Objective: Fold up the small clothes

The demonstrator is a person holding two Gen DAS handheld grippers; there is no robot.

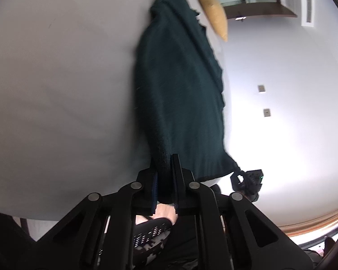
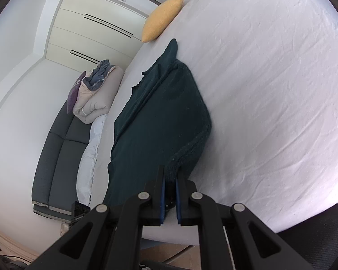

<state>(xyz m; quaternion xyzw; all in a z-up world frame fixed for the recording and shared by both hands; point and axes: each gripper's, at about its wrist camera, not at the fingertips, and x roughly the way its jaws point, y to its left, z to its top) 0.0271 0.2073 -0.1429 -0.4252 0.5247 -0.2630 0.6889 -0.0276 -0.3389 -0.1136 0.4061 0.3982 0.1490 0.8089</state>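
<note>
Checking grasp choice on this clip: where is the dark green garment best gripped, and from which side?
At its near hem corners, coming in low from the bed's near edge. The dark green garment lies lengthwise away across the white sheet, so that hem is the closest free edge. The left gripper and right gripper are each shut on one such corner.
</note>
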